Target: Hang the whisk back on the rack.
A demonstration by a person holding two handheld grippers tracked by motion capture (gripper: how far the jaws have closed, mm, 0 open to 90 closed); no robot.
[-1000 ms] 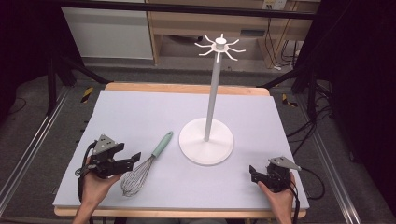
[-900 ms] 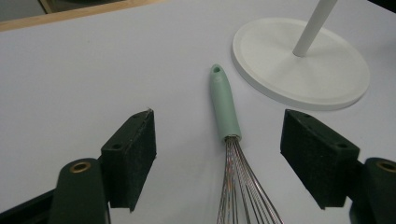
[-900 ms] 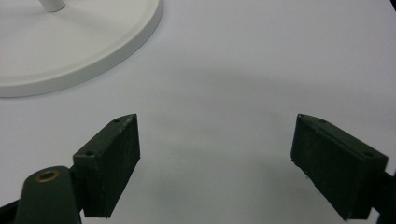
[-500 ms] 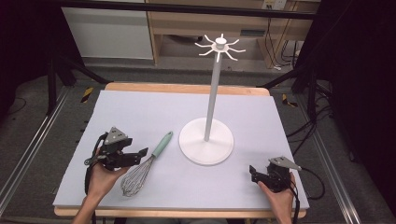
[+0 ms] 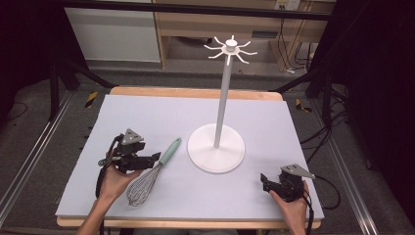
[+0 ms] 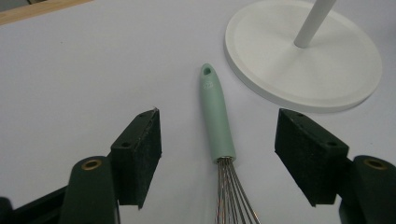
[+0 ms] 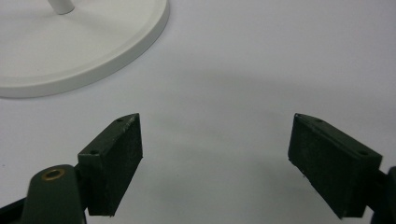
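**Left claw closes in on the whisk**

Since a second ago, the left claw (image 5: 155, 157) has travelled up and to the right across the counter (image 5: 147, 112), from near the front left corner to a spot just beside the whisk (image 5: 150, 172). Everything else has kept its place.

Largest in the scene is the pale lavender counter with a wooden edge. Right of its centre stands a white hanging stand (image 5: 217, 147): a round flat base, a tall thin pole, and a ring of short hooks at the top. Nothing hangs on the hooks.

Lying flat to the left of the stand's base is the whisk, apart from the base. Its mint green handle (image 6: 215, 116) points toward the base, and its wire loops point toward the person's side of the counter. A small hanging hole shows at the handle's tip.

Seen from the left gripper view, the left claw's jaws stand wide apart on either side of the handle, close to where the wires begin, touching nothing. It looks lined up for a grasp on the handle, the likely first step toward hanging the whisk on a hook.

Near the front right corner, the right claw (image 5: 265, 181) rests in the person's hand, jaws also wide apart and holding nothing.
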